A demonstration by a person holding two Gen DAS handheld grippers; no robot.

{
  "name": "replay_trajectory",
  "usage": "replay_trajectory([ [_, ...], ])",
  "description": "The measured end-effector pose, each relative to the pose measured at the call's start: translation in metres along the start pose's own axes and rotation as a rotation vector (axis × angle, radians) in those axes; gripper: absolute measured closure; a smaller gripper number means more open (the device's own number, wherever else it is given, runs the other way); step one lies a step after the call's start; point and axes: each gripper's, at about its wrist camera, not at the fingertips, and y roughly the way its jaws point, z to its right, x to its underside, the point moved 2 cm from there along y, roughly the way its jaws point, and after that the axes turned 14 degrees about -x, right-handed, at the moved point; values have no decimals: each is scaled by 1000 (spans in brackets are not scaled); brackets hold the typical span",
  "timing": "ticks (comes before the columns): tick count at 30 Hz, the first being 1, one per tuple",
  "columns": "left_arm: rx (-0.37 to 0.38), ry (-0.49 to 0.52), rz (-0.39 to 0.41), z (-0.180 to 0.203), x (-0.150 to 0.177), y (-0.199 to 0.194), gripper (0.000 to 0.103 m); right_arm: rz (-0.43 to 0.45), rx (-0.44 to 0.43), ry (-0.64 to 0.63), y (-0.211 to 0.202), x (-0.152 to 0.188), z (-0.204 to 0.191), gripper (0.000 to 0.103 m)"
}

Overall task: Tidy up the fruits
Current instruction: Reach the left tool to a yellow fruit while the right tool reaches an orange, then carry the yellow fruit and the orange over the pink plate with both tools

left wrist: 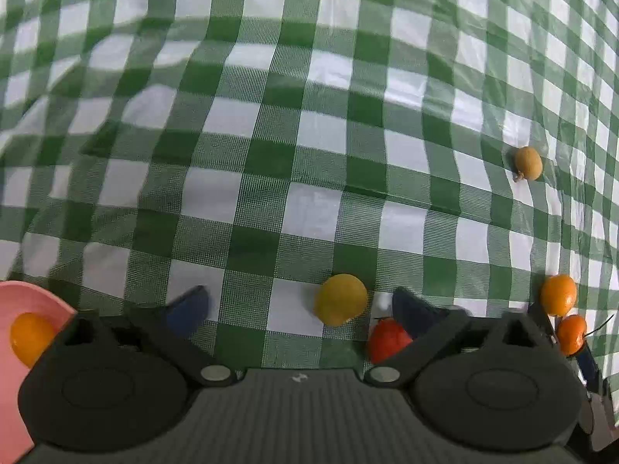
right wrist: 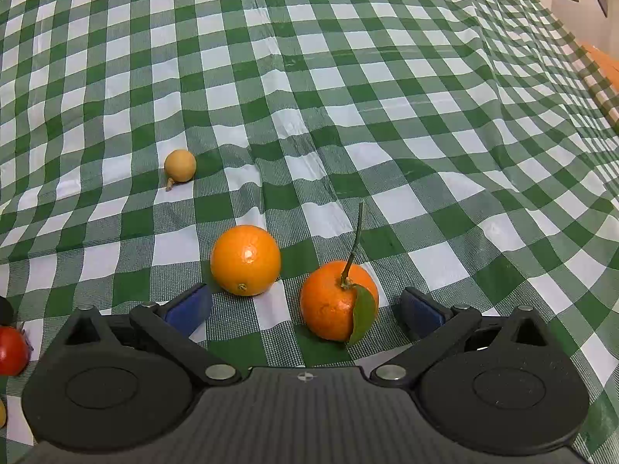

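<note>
My left gripper points down at the checked cloth with its jaws open. A yellow fruit lies between the blue pads, nearer the right one and touching neither. A red fruit sits against the right finger, partly hidden by it. My right gripper is open around a mandarin with a stem and leaf, with gaps on both sides. A plain orange rests just beyond its left finger. A small tan fruit lies farther out.
A pink plate at the lower left of the left wrist view holds an orange fruit. The green-and-white checked cloth is wrinkled and stretches far ahead. The table's edge runs along the right side.
</note>
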Motion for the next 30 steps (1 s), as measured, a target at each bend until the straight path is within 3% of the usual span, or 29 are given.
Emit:
replay_trajectory([
  [1,-32,20,24,4,2,-7,44,9,-11,-12,-3,-1,-2,32],
  [2,-48,43,29,10,4,-10,68,14,-10,-31,-5,-1,-4,43],
  [3,-55,45,24,11,5,-10,71,18,-18,-51,-6,-2,-7,63],
  [4,-40,37,17,11,6,-10,75,18,-24,-54,-7,-2,-7,64],
  [10,7,-2,58,-2,7,-24,76,54,-35,-14,-14,-6,-1,65],
  [18,68,-16,117,-31,21,-78,76,155,-41,-23,-49,-12,-4,65],
  [25,55,21,174,-78,74,-128,76,168,-122,-75,-122,-11,-24,65],
  [30,-2,5,191,-119,122,-157,75,88,-239,-146,-179,13,-55,65],
])
